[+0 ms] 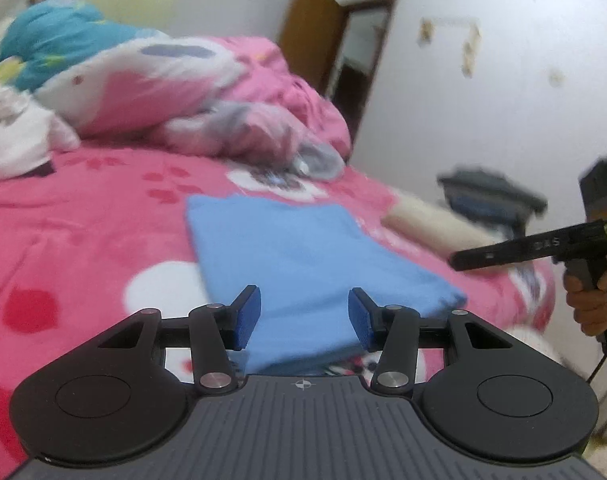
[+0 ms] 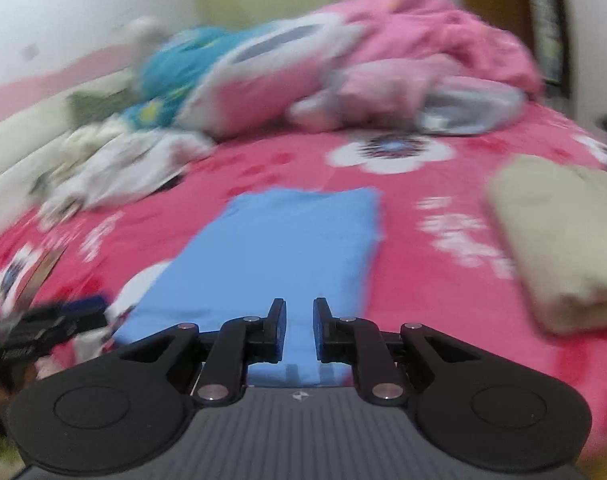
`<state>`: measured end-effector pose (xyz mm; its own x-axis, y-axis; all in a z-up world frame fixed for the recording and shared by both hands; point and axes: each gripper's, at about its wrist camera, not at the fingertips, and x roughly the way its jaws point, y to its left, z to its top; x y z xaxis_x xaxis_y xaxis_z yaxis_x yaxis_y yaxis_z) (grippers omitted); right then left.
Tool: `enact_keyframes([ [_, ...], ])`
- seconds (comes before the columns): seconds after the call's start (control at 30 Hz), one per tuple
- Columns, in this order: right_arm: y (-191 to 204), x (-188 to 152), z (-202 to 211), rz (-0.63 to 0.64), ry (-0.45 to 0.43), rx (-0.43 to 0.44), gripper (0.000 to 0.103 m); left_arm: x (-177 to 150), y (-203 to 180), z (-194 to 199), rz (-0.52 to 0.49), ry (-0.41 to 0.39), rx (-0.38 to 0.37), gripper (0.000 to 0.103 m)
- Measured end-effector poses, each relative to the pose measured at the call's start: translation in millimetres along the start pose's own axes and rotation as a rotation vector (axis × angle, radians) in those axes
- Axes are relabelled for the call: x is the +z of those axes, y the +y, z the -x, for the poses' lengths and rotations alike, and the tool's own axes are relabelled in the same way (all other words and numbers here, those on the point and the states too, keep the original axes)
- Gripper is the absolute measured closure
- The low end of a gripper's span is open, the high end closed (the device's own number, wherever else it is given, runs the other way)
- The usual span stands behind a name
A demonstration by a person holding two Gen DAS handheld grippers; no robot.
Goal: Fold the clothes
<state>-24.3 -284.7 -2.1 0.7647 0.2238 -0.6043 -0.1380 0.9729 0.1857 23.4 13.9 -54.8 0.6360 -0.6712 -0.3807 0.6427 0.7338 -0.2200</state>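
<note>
Cloth (image 2: pixel 287 248) lies folded flat; left gripper (image 1: pixel 305 314) gapes, right gripper (image 2: pixel 299 330) narrowly parted, both empty. Keep edges square.

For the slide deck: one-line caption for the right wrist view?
Right gripper, fingers slightly apart, above folded blue cloth on pink floral bed.

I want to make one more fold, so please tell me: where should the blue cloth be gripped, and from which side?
Probably at the near corners of the blue cloth, coming from its near short edge. It lies flat as a long rectangle running away from both tools, and that edge sits just in front of the left tool and right tool. Both are open and hold nothing.
</note>
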Motion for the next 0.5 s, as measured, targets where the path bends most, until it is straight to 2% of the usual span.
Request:
enact_keyframes([
  [0.03, 4, -6, -9, 0.016, 0.019, 0.006, 0.089, -2, -3, -1, -0.007, 0.017, 0.009, 0.055],
  [0.07, 2, -15, -17, 0.011, 0.057, -0.023, 0.089, -4, -3, 2, -0.003, 0.024, 0.018, 0.055],
  [0.13, -12, -37, -20, -0.080, 0.115, -0.067, 0.089, -7, -5, 6, 0.003, 0.038, 0.034, 0.055],
  [0.27, -22, -53, 2, -0.216, 0.110, -0.041, 0.087, -14, -8, 16, 0.017, 0.068, 0.068, 0.054],
  [0.4, -19, -59, 13, -0.255, 0.074, -0.028, 0.086, -18, -11, 24, 0.037, 0.091, 0.100, 0.052],
  [0.5, -15, -58, 22, -0.278, 0.047, -0.016, 0.078, -13, -17, 31, 0.059, 0.072, 0.117, 0.047],
])
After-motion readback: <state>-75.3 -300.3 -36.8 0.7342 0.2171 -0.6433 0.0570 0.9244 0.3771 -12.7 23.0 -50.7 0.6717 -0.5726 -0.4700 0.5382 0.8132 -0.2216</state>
